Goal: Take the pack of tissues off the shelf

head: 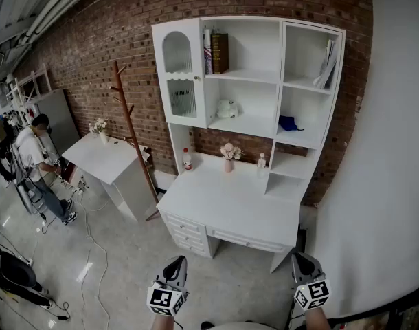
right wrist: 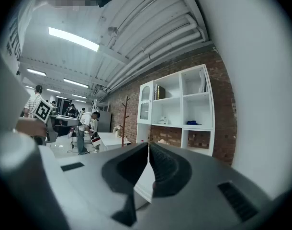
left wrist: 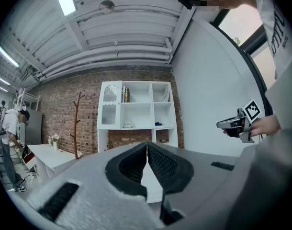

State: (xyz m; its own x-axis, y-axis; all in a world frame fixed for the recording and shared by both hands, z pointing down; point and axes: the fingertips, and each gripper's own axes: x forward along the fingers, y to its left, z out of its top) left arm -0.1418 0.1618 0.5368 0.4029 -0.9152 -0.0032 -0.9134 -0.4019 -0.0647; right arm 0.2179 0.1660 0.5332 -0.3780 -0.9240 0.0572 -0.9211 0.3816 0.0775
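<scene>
The white, rounded pack of tissues (head: 227, 108) lies on the middle shelf of the white wooden shelf unit (head: 247, 126) above the white counter (head: 230, 201), against a red brick wall (head: 93, 40). The left gripper (head: 176, 267) and the right gripper (head: 303, 261) are held level, well apart from it, their fingers (left wrist: 165, 164) closed together on nothing.

Brick wall (head: 93, 40), white desk (head: 230, 205) w/ shelf unit (head: 279, 81), wood coat stand (head: 130, 133), grey floor (head: 120, 267)

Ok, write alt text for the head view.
A white desk with a shelf unit stands against a brick wall; its shelves hold books, a white item and a blue item. Below, the left gripper and right gripper, both shut and empty, point toward it.
</scene>
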